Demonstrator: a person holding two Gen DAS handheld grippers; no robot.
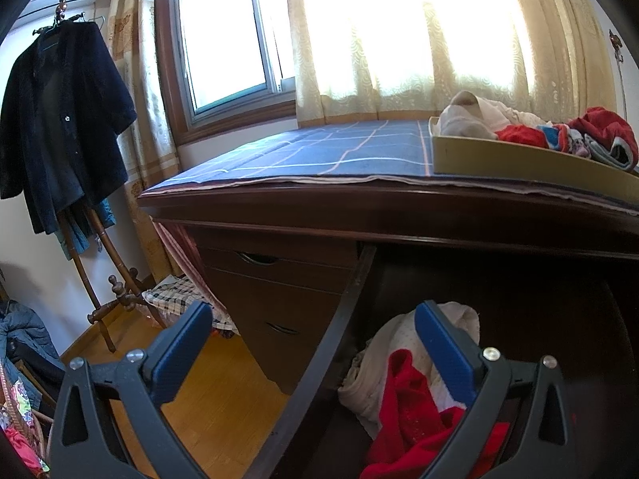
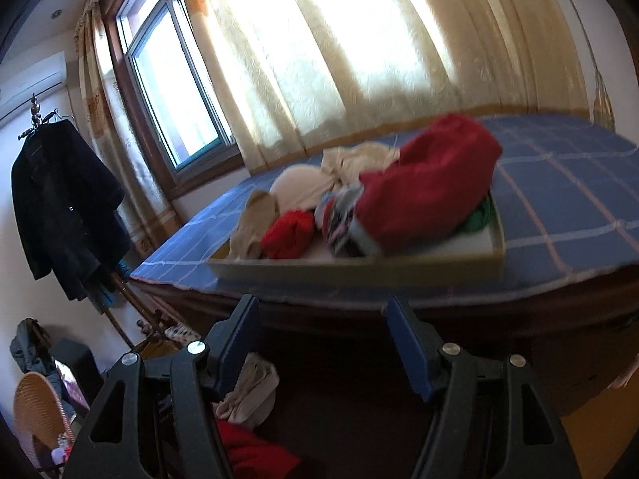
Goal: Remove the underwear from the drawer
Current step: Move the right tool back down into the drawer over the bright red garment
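both grippers empty, jaws apart: left gripper (image 1: 315,349) by the drawer (image 1: 343,311) edge, right gripper (image 2: 319,343) nearer the desk front. underwear left in drawer: red piece (image 1: 411,407) on white piece (image 1: 383,359), near-left corner. risk: the two lie tangled, so a grab may lift both or snag the rim. tray (image 2: 359,267) on desk already heaped; red garment (image 2: 431,183) could slide off. coat (image 1: 60,119) far left, clear.

Open drawer (image 1: 347,303) unobstructed above, desk edge (image 1: 399,203) overhanging behind
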